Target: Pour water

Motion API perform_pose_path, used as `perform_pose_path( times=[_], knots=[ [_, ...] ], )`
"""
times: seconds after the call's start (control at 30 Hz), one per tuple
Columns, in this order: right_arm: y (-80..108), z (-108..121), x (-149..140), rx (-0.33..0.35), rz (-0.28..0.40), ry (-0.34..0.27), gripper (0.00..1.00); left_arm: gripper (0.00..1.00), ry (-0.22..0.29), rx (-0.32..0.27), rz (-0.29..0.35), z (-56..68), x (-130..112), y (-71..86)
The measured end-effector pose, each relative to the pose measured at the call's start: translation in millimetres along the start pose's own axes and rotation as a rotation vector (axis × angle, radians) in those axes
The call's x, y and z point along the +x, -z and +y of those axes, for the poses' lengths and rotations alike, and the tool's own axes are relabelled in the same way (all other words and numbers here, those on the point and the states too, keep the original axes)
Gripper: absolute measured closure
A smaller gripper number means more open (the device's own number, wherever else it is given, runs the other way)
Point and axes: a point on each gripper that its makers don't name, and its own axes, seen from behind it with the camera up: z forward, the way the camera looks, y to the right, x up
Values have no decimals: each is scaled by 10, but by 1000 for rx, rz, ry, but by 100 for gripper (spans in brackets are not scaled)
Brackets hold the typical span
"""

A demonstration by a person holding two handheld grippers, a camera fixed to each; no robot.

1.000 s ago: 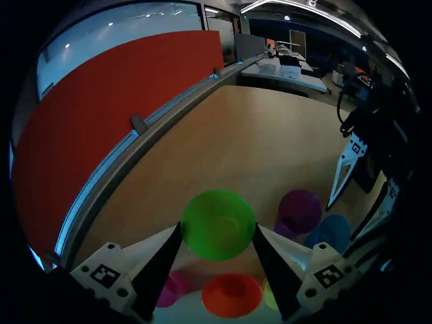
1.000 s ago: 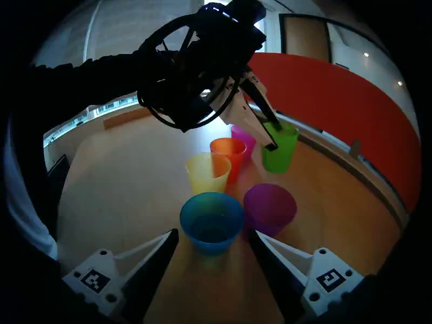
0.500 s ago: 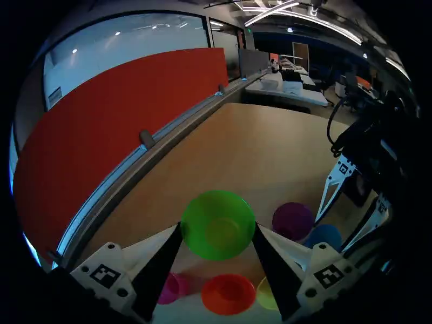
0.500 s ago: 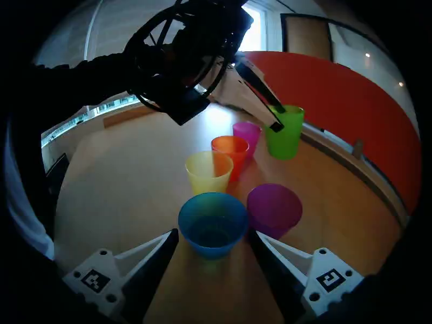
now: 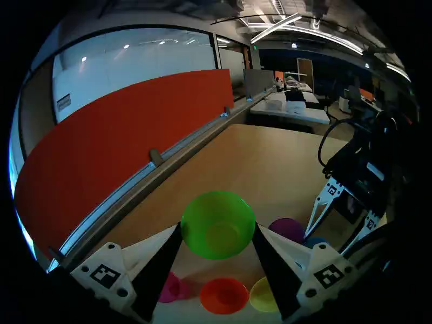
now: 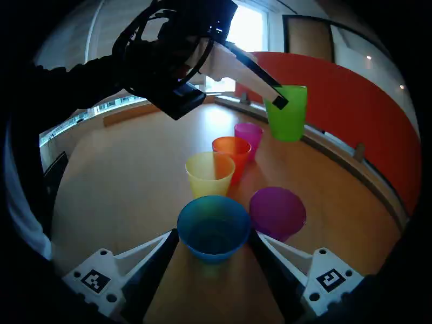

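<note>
My left gripper (image 5: 216,227) is shut on a green cup (image 5: 217,213), held up in the air. In the right gripper view that green cup (image 6: 289,121) hangs above the far end of the cup row, in the left gripper (image 6: 285,105). My right gripper (image 6: 212,233) has its fingers against both sides of a blue cup (image 6: 213,224) near the table's front. Seen from the left gripper view, the right gripper (image 5: 325,242) reaches down at the right. I cannot tell whether either cup holds water.
On the wooden table (image 6: 124,178) stand a yellow cup (image 6: 209,174), an orange cup (image 6: 231,152), a magenta cup (image 6: 248,137) and a purple cup (image 6: 277,211). A red partition (image 5: 108,140) with a rail runs along the table's edge. A person's dark sleeve (image 6: 65,92) fills the left.
The left gripper has lifted the green cup off the table and well above the other cups. The right gripper has stayed at the blue cup, edging slightly closer.
</note>
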Motion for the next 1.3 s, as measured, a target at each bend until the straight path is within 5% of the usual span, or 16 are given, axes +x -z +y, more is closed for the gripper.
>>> perform_pose_path(
  times=[0.67,1.3],
  knots=[
    [-132,-3,57,-7,11,11,0,11,37,60,65,-53,136,371],
    [-149,2,39,-13,23,5,8,11,56,91,73,-106,55,529]
  ],
)
